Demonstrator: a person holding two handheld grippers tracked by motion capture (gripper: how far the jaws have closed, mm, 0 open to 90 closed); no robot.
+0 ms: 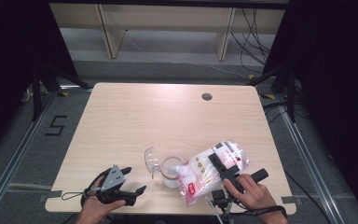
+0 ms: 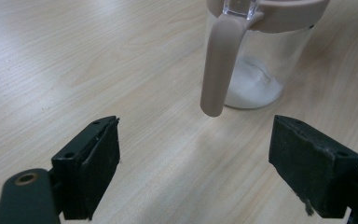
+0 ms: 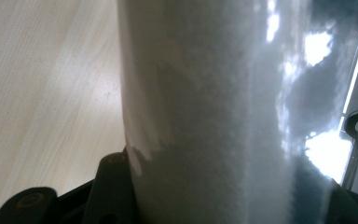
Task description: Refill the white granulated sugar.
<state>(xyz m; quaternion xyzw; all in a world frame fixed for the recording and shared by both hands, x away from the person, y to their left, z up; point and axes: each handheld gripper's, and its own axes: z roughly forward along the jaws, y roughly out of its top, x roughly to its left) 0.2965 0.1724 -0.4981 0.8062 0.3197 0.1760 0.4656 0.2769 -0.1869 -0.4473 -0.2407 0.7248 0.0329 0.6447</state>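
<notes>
Between right tool (image 1: 227, 173) jaws: bag (image 1: 205, 170)

Your table (image 1: 135, 121) is light wood grain with rounded corners, and it has a dark round grommet hole (image 1: 207, 96) near the far right edge. A black "5" floor marking (image 1: 56, 126) sits to the left of it on grey flooring. You've got metal floor rails (image 1: 16, 161) running down both sides. Beyond the far edge stands a pale shelf unit (image 1: 168, 28), with loose cables (image 1: 256, 37) hanging at its right. Black curtains (image 1: 335, 70) close both flanks.
</notes>
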